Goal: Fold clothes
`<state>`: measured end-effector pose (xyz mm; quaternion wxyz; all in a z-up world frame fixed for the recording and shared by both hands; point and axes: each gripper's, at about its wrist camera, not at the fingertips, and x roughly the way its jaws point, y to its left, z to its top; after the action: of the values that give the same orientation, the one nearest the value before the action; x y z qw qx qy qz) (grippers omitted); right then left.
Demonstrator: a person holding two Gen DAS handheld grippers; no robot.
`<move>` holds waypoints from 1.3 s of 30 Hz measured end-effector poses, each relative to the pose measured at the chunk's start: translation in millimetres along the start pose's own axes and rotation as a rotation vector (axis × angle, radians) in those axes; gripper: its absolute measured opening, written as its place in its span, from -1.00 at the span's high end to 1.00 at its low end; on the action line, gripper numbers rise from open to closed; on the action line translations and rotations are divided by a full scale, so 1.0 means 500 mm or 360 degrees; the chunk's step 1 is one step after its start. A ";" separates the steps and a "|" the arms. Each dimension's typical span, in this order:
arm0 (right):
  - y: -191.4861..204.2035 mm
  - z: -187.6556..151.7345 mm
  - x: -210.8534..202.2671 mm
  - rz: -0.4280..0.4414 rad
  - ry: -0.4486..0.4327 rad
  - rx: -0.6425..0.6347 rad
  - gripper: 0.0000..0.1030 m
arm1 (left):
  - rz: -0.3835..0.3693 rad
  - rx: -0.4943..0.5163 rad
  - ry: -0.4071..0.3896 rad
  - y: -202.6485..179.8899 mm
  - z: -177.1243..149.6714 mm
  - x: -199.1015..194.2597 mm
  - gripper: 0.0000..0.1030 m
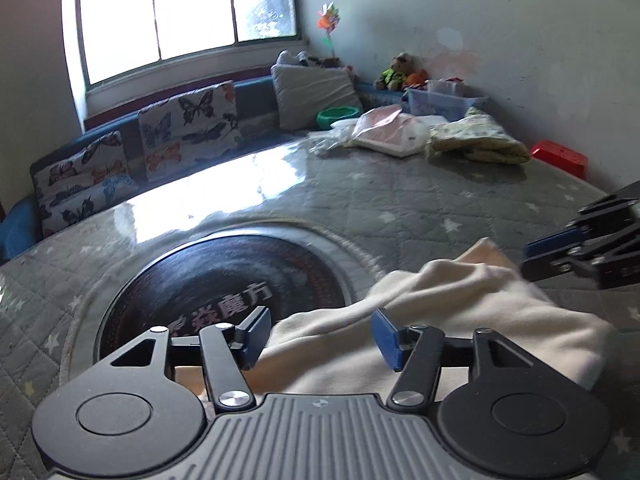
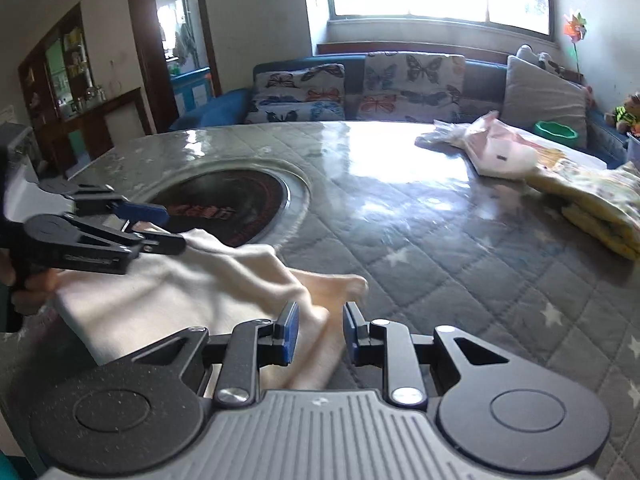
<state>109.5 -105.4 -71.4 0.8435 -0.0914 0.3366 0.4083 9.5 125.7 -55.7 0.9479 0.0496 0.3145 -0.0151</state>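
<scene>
A cream garment lies bunched on the grey quilted table, next to a round black hob set into the top. My left gripper is open wide, low over the garment's near edge, with cloth lying between the fingers. My right gripper is open too, and a ridge of the garment runs between its blue pads. Each gripper shows in the other's view: the right gripper at the cloth's far corner, the left gripper at the hob side.
At the table's far side lie a folded yellow blanket, a pink and white plastic bag and a red box. Behind the table stands a sofa with butterfly cushions. A hand holds the left gripper's handle.
</scene>
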 end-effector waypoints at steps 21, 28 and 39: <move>0.099 -0.061 -0.040 0.0152 -0.0035 -0.0257 0.70 | -0.0060 -0.0113 0.0024 -0.023 -0.105 -0.115 -0.60; 0.090 -0.054 -0.039 0.0176 -0.0041 -0.0169 0.69 | -0.0049 -0.0279 0.0018 0.040 -0.102 -0.125 -0.66; 0.152 -0.007 -0.014 0.0338 -0.0068 -0.0210 0.68 | 0.0051 -0.0775 0.0005 0.206 -0.095 -0.117 -0.51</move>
<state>47.7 -61.8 -60.7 0.7947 -0.1017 0.2987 0.5185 -59.7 232.7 -50.0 0.9315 -0.1753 0.3095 0.0762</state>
